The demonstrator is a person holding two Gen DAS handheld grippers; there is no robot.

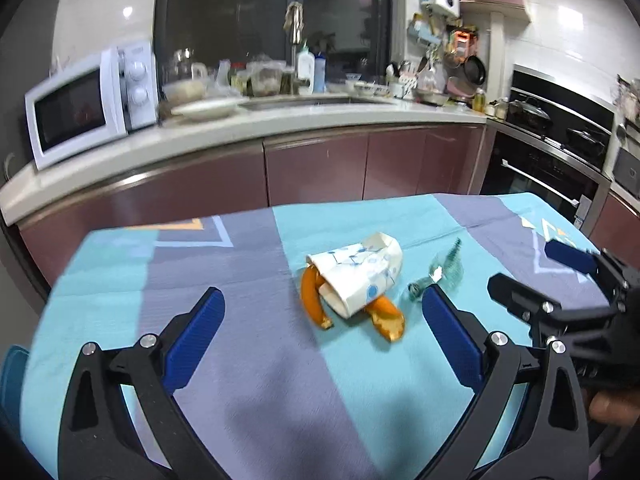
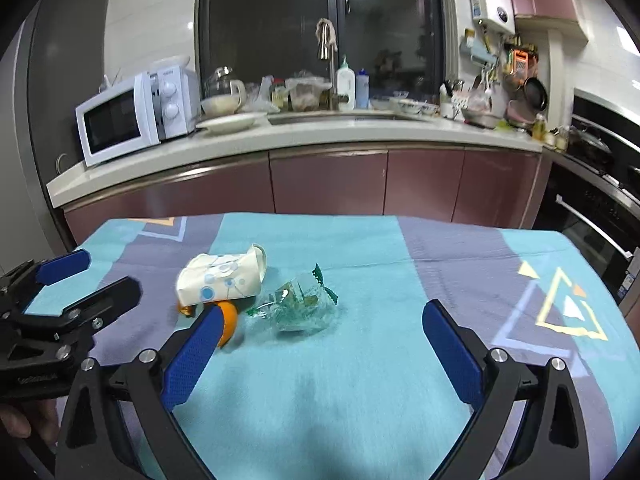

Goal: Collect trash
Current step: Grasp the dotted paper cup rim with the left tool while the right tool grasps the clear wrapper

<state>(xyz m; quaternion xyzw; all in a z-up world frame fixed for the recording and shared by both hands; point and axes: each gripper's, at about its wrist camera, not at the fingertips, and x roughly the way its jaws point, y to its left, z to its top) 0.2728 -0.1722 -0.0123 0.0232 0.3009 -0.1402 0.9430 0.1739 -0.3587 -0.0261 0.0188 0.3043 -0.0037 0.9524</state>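
Observation:
A crushed white paper cup (image 1: pixel 358 276) lies on its side over an orange banana peel (image 1: pixel 314 300) on the table with the blue and purple cloth (image 1: pixel 240 360). A clear and green plastic wrapper (image 1: pixel 444 270) lies just right of them. My left gripper (image 1: pixel 322 312) is open and empty, just short of the cup and peel. My right gripper (image 2: pixel 324 320) is open and empty, with the wrapper (image 2: pixel 300 304) between its fingers ahead. The cup (image 2: pixel 222 274) and peel (image 2: pixel 228 320) sit by its left finger. Each gripper shows in the other's view: the right one (image 1: pixel 532 276), the left one (image 2: pixel 92 276).
A kitchen counter (image 1: pixel 240 128) with maroon cabinets runs behind the table, holding a white microwave (image 1: pixel 88 108), a sink, dishes and bottles. A black oven and stove (image 1: pixel 560 152) stand at the right. The table's far edge lies a little past the trash.

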